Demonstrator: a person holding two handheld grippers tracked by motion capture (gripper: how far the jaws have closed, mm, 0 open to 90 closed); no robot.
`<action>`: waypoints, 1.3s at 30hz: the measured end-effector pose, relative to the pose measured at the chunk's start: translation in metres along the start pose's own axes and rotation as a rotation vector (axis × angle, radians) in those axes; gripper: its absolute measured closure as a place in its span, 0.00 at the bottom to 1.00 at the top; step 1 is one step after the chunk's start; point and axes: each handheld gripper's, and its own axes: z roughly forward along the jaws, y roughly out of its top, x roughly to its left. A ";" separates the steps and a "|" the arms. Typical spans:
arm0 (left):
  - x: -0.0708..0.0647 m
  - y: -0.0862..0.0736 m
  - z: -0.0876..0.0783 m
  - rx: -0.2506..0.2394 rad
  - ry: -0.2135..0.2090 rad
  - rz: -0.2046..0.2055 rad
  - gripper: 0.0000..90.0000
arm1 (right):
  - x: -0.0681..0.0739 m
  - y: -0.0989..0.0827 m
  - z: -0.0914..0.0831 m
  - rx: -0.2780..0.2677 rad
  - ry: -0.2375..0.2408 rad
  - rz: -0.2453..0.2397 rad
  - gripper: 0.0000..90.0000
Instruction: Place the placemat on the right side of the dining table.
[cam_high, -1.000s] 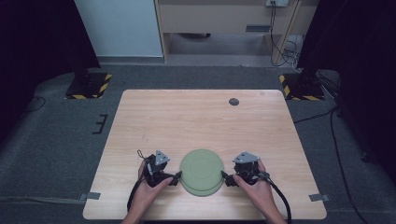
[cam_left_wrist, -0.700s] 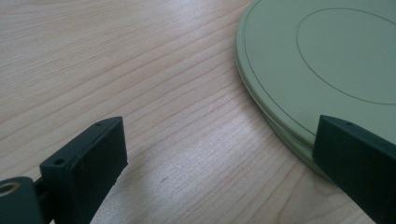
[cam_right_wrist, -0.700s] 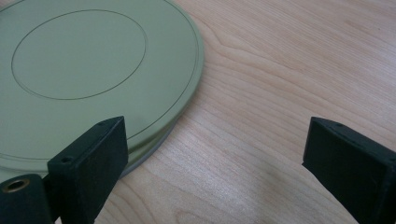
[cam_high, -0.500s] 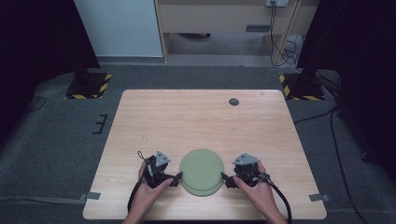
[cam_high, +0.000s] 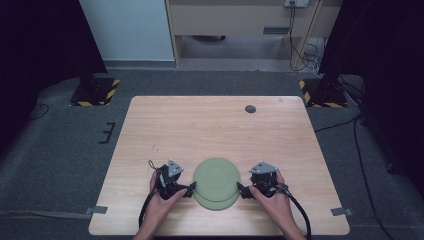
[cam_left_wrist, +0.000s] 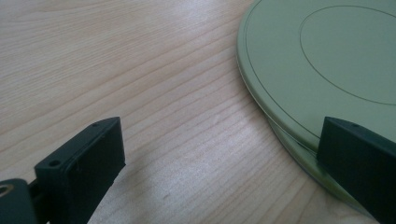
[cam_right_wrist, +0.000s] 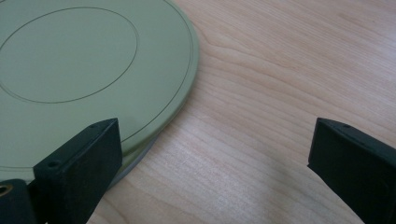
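Near the front edge of the wooden table, roughly centred between our two hands, sits the green plate, and it looks like there's a second green plate stacked right under it, since a lower rim peeks out below the top one in the left gripper view. Starting left of the plate, our left hand holds the left gripper down low at the plate's left edge, with its grey three-cornered plate on top and its cable looping back toward us. Its jaws are spread wide apart: in the left gripper view one jaw hovers over bare wood well clear of the plate, and the other sits at the plate's rim, overlapping it in the picture, though we honestly can't tell if it's touching or just above it. The plate itself lies flat, with a thin ring line around its middle. Moving to the right of the plate, the right gripper is in our right hand, pretty much mirroring the left one at the plate's right edge. Its jaws are wide apart too, nothing clamped: one overlaps the plate's rim in the right gripper view and the other is out over the wood well away from the plate. Far beyond the plate, toward the table's back edge and a bit right, there's a small dark round disc.
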 end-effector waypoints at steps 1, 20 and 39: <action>0.000 0.000 0.001 -0.004 0.005 -0.003 0.00 | 0.000 0.000 0.000 0.000 -0.003 0.001 0.03; -0.002 0.000 0.000 -0.001 0.007 -0.004 0.02 | 0.004 -0.001 -0.001 0.003 0.009 -0.005 0.04; -0.004 0.001 0.002 -0.009 0.009 -0.004 0.02 | 0.004 0.000 0.000 0.001 -0.006 -0.002 0.06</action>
